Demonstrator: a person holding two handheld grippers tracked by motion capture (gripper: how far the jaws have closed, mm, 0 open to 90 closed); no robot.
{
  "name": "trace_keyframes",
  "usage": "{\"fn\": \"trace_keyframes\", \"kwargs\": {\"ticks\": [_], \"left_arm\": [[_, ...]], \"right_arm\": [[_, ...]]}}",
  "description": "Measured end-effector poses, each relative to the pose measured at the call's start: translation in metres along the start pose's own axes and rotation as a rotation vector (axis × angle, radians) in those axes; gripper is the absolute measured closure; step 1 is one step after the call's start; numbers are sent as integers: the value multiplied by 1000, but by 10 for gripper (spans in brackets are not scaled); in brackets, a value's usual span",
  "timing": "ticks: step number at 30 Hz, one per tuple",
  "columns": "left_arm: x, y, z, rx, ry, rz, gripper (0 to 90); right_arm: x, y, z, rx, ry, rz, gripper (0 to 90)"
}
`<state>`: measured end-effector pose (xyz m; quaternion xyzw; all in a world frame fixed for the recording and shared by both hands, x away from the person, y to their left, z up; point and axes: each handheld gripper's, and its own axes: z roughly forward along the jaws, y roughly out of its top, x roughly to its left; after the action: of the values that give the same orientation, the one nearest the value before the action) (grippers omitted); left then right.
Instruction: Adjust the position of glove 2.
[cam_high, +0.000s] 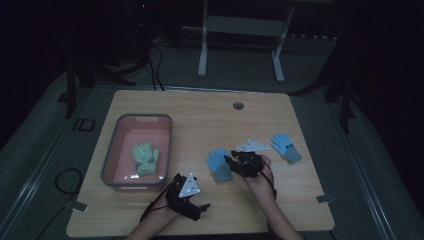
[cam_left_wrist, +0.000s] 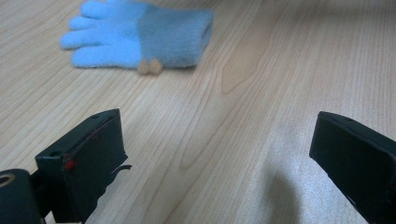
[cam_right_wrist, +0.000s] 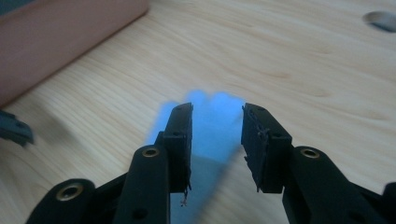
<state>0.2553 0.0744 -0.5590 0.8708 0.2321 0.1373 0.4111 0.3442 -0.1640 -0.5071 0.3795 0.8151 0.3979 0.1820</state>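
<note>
Pale wooden tabletop (cam_high: 200, 120) is seen under dim light, and on it, near the middle, a fuzzy light-blue knitted glove (cam_high: 218, 165) is laid flat. Directly over it the right gripper (cam_right_wrist: 215, 140) is held with its jaws partly apart; the glove is seen between them, unpressed. A second blue glove (cam_high: 286, 147) is found well apart to the right, a yellow-green glove (cam_high: 145, 158) inside the grey-rimmed pink plastic tub (cam_high: 114, 141) to the left. Near the front edge the left gripper (cam_left_wrist: 217, 163) is held wide open over bare wood (nothing gripped). Two small tan beads on the cuff are revealed in the left gripper view.
</note>
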Motion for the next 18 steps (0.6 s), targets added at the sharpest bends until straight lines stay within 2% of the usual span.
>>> {"fn": "trace_keyframes", "kwargs": {"ticks": [2,3,5,6,7,8,11,12,13,14,18], "left_arm": [[0,0,0,4,1,6,36],[0,0,0,2,1,6,36],[0,0,0,-3,-1,2,36],[0,0,0,-3,-1,2,36],[0,0,-1,-1,-1,1,36],[1,0,-1,-1,-3,-4,36],[1,0,-1,-5,2,-6,36],[1,0,-1,-5,2,-6,36],[1,0,-1,2,7,-1,36],[1,0,-1,3,8,-1,36],[1,-1,0,11,11,0,36]], "right_arm": [[-13,-2,-8,-10,19,-15,644],[-19,-4,-13,-7,3,-26,647],[-34,-8,-20,-6,7,-46,646],[-34,-8,-20,-6,7,-46,646],[-42,-10,-24,-10,-8,-55,648],[-59,-16,-32,-1,-23,-61,655],[-83,-28,-43,-6,-49,-60,655],[-83,-28,-43,-6,-49,-60,655],[-91,-32,-47,-8,-59,-52,655],[-107,-39,-54,-6,-66,-31,655],[-135,-50,-65,-7,-103,5,655]]}}
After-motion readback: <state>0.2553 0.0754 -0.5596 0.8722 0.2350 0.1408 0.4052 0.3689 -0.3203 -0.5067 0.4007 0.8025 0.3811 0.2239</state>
